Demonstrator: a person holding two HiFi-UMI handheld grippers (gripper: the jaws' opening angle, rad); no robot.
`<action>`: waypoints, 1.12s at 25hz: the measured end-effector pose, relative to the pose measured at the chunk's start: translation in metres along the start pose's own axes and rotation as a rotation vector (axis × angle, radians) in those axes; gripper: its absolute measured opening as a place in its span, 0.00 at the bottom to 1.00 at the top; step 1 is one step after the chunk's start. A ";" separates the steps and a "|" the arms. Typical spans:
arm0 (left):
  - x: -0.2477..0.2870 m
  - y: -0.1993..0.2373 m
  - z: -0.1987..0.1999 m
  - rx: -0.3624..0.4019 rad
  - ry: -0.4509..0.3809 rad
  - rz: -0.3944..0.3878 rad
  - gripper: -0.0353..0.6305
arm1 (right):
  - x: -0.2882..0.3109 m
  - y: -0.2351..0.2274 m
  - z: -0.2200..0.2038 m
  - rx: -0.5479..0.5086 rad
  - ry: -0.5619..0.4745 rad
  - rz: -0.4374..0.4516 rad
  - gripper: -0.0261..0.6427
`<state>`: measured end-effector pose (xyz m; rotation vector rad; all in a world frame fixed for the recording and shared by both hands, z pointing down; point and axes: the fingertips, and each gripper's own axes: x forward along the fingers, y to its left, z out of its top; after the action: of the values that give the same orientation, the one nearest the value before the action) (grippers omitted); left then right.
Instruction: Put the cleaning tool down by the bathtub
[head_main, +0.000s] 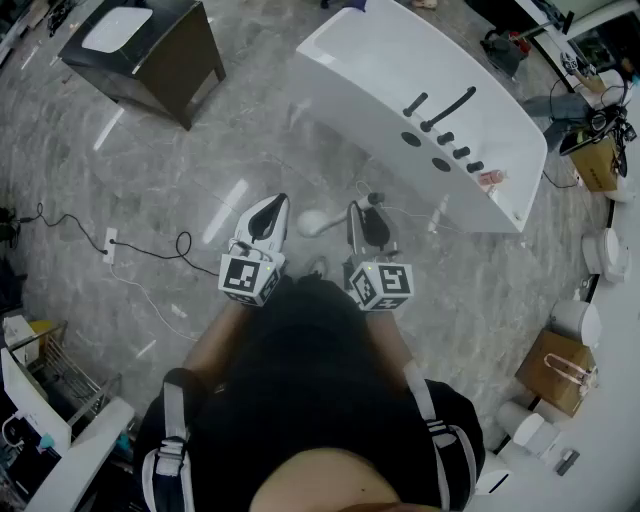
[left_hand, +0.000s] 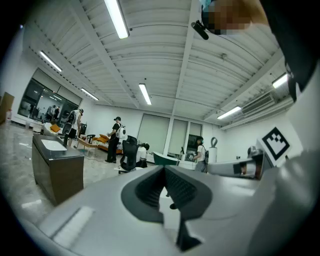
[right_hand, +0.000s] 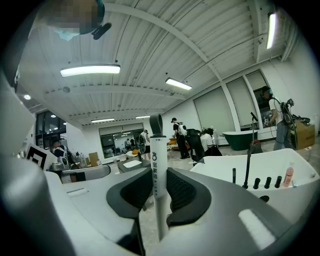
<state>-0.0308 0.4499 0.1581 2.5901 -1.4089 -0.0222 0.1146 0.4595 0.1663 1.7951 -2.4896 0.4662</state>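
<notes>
The cleaning tool has a white handle with a grey hanging loop at its top. It stands upright between the jaws of my right gripper, which is shut on the handle. From the head view the right gripper is held in front of the person, with the tool's round white head showing just to its left. The white bathtub stands on the floor ahead and to the right, also visible as the bathtub beside the right gripper. My left gripper is level with the right one, its jaws together and empty.
Black taps line the tub's rim. A dark vanity cabinet with a white basin stands far left. A cable and socket lie on the marble floor. Boxes and white fixtures crowd the right edge. People stand farther off.
</notes>
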 end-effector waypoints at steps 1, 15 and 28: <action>-0.001 0.001 0.000 -0.001 -0.001 -0.001 0.07 | 0.001 0.001 0.000 0.000 0.000 0.000 0.17; -0.005 0.015 0.000 -0.017 -0.003 0.007 0.07 | 0.008 0.007 -0.003 0.015 0.002 0.001 0.18; -0.017 0.058 -0.007 -0.043 0.005 -0.005 0.07 | 0.034 0.019 -0.005 0.004 -0.013 -0.049 0.18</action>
<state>-0.0877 0.4347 0.1738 2.5578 -1.3847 -0.0461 0.0852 0.4349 0.1735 1.8618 -2.4479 0.4590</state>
